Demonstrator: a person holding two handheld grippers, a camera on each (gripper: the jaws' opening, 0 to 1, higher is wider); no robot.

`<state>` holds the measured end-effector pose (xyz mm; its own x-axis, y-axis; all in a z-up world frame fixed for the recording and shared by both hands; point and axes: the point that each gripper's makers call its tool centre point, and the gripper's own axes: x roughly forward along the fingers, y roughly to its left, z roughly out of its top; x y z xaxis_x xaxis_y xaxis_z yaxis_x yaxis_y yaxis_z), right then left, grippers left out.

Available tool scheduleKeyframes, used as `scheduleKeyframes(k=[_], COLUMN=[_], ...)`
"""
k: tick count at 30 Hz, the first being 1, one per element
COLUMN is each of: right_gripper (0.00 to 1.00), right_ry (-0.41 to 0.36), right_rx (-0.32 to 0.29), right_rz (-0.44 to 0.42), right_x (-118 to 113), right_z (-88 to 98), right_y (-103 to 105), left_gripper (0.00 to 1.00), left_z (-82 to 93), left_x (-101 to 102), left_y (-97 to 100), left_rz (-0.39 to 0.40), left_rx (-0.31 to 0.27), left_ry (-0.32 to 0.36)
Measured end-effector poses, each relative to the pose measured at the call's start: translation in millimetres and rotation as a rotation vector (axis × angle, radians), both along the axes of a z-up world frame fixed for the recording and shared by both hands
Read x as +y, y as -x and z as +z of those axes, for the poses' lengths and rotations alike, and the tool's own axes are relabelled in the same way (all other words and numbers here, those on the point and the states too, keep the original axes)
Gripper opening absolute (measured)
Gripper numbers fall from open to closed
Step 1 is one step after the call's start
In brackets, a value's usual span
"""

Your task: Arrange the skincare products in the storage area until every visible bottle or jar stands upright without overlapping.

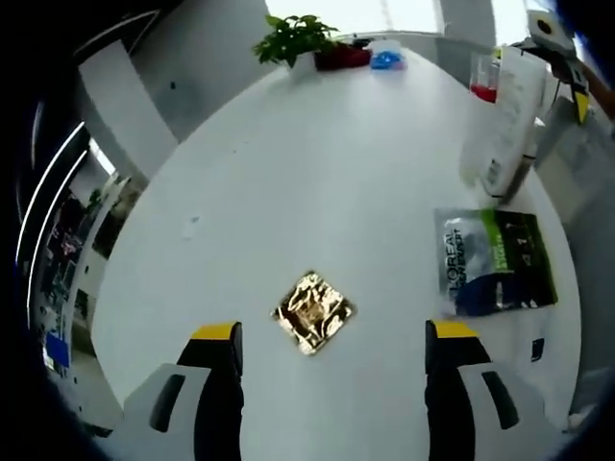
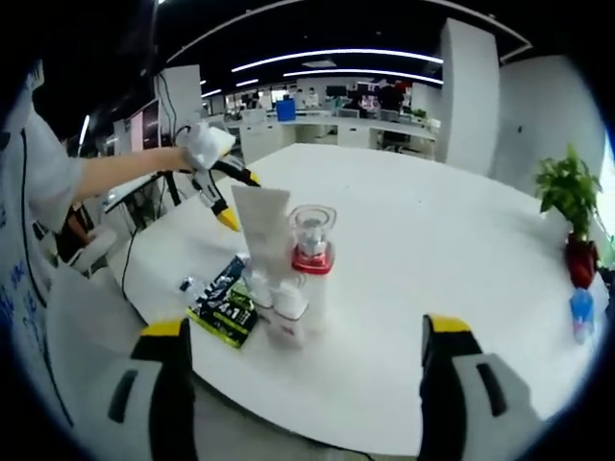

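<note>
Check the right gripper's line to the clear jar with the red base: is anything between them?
Nothing visible blocks it. In the right gripper view, bare white table lies between the open right gripper and the clear jar with the red base. The white tube stands just left of the jar.

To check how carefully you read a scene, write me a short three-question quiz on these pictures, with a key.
1. True or false: the gold foil packet lies flat on the table, ahead of the left gripper, whose fingers are apart.
2. The L'Oreal sachet is: A) standing upright, B) lying flat, C) held in a gripper.
3. Fill in: in the right gripper view, the clear jar has a ____ base.

Key: 1 true; 2 B; 3 red.
</note>
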<state>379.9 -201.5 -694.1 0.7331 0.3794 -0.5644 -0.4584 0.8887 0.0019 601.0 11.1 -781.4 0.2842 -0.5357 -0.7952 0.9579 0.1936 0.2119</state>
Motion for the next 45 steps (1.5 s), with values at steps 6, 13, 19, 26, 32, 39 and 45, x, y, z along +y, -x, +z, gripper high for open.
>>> scheduleKeyframes(k=[6, 13, 19, 26, 32, 39, 45], right_gripper=[1.0, 1.0, 1.0, 1.0, 1.0, 1.0, 1.0], right_ry=[0.012, 0.014, 0.02, 0.023, 0.019, 0.013, 0.005], right_rx=[-0.006, -0.009, 0.004, 0.001, 0.015, 0.022, 0.029], right_rz=[-0.012, -0.022, -0.026, -0.031, -0.029, -0.028, -0.035], right_x=[-4, -6, -7, -10, -9, -8, -9], right_z=[2.3, 1.9, -3.7, -3.5, -8.3, -10.5, -14.1], right_y=[-4, -7, -8, -10, -10, -11, -12], left_gripper=[0.69, 0.66, 0.63, 0.61, 0.58, 0.56, 0.54], left_z=[-10.6, -16.1, -16.9, -29.1, -36.0, -41.4, -43.3], left_x=[-2, -4, -11, -8, -10, -11, -14], left_y=[-8.3, -16.5, -25.2, -32.3, -34.6, -40.0, -38.8], left_rz=[-0.021, -0.063, -0.104, -0.161, -0.198, -0.212, -0.244], left_rx=[0.007, 0.012, 0.0, 0.005, 0.027, 0.039, 0.064], left_ry=[-0.024, -0.064, -0.085, -0.163, -0.194, -0.221, -0.223])
